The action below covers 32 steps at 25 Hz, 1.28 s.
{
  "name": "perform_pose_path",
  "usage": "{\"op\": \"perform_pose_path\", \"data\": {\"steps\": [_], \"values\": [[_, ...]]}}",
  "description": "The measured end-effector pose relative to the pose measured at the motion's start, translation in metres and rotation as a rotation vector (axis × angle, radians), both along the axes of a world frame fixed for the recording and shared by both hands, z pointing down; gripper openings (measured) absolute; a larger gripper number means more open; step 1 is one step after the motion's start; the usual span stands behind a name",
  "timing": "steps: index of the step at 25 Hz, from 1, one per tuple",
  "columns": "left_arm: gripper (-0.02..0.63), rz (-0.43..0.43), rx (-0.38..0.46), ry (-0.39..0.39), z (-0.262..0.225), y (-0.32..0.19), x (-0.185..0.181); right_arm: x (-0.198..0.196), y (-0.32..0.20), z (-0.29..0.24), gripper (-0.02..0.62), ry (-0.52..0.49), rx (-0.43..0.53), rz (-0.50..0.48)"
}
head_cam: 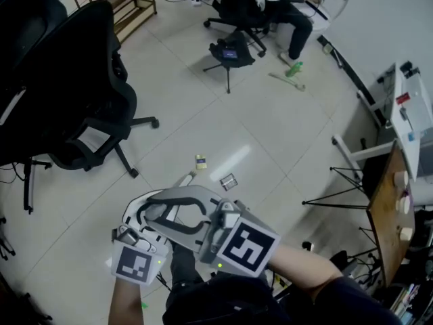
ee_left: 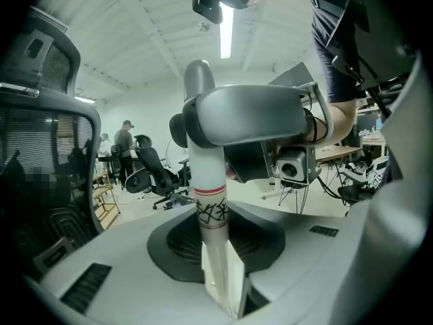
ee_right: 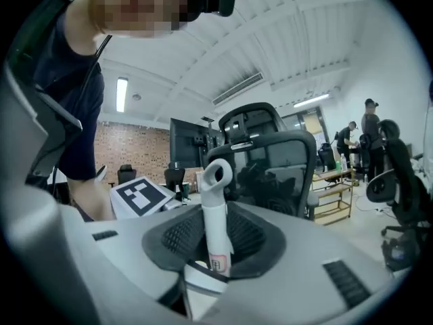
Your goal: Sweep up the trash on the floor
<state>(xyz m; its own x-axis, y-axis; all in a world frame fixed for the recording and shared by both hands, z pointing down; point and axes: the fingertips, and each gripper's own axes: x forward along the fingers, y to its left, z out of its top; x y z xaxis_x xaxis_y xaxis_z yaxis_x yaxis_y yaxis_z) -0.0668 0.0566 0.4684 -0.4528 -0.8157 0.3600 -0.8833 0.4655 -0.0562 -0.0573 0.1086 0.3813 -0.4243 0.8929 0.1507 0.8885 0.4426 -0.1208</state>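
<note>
Two bits of trash lie on the tiled floor in the head view: a small yellow packet [head_cam: 201, 161] and a shiny wrapper [head_cam: 229, 181]. Both grippers are low in that view, close together above the floor. My left gripper [head_cam: 139, 214] [ee_left: 216, 263] is shut on an upright white handle with a red band and black scribble [ee_left: 210, 208]. My right gripper [head_cam: 174, 207] [ee_right: 215, 252] is shut on a white handle with a loop end [ee_right: 216, 208]. The lower ends of both handles are hidden.
A black office chair [head_cam: 81, 93] stands to the left. A small tripod stool [head_cam: 230, 53] and a seated person [head_cam: 284, 5] are farther off, with a green item [head_cam: 292, 70] on the floor beside them. A wooden table [head_cam: 389, 208] and stand legs [head_cam: 338, 188] are at the right.
</note>
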Motion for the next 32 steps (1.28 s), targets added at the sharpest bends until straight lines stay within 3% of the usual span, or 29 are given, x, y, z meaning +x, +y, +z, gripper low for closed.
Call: {"op": "perform_pose_path", "data": {"steps": [4,13,23,27,32], "values": [[0.071,0.064,-0.009,0.007,0.004,0.026,0.008,0.001,0.021,0.005,0.121,0.042,-0.024,0.126],[0.071,0.231,-0.040,0.107,0.047,0.061,0.033,0.012,0.045,0.047,0.121,0.174,-0.058,0.326],[0.071,0.557,-0.125,0.200,0.085,0.055,0.078,0.045,0.043,0.082,0.124,0.241,-0.036,0.628],[0.071,0.646,-0.146,0.227,0.082,0.040,0.100,0.062,0.025,0.080,0.130,0.307,-0.100,0.742],[0.071,0.735,-0.235,0.228,0.084,0.016,0.133,0.090,-0.008,0.077,0.133,0.322,-0.188,0.827]]}}
